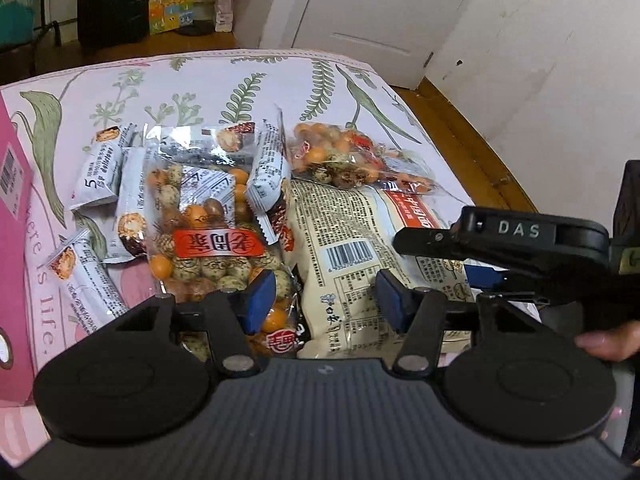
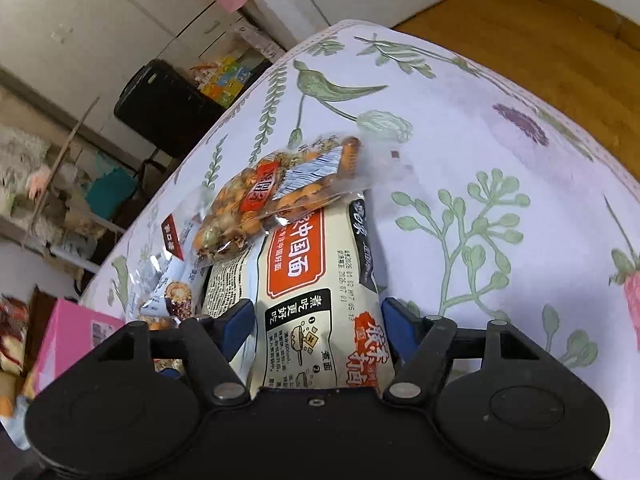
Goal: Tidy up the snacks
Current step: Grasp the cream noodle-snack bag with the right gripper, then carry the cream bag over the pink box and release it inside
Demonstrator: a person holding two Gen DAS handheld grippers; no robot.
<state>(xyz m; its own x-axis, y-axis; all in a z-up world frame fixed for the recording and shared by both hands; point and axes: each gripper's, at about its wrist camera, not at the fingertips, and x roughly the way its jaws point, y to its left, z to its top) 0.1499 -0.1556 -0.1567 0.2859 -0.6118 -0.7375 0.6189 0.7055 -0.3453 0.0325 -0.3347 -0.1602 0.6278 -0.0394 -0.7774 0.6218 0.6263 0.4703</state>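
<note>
Both grippers over snack pile: right gripper [image 2: 318, 320] fingers straddle noodle packet [image 2: 316, 280]; left gripper [image 1: 326, 300] fingers spread, empty.

We see free floral tablecloth [image 2: 500, 168] right of the cream noodle packet [image 2: 316, 280]; on its left, the pile of small white snack sachets [image 1: 120, 184] and the pink cardboard box [image 1: 12, 208] block the way.

The left gripper [image 1: 326, 298] points forward and down, its jaws parted with a wide gap. The right gripper [image 2: 318, 326] reaches in from the right, tilted; its jaws flank something and seem closed on it. A fingertip [image 1: 608, 344] shows at the right edge.
</note>
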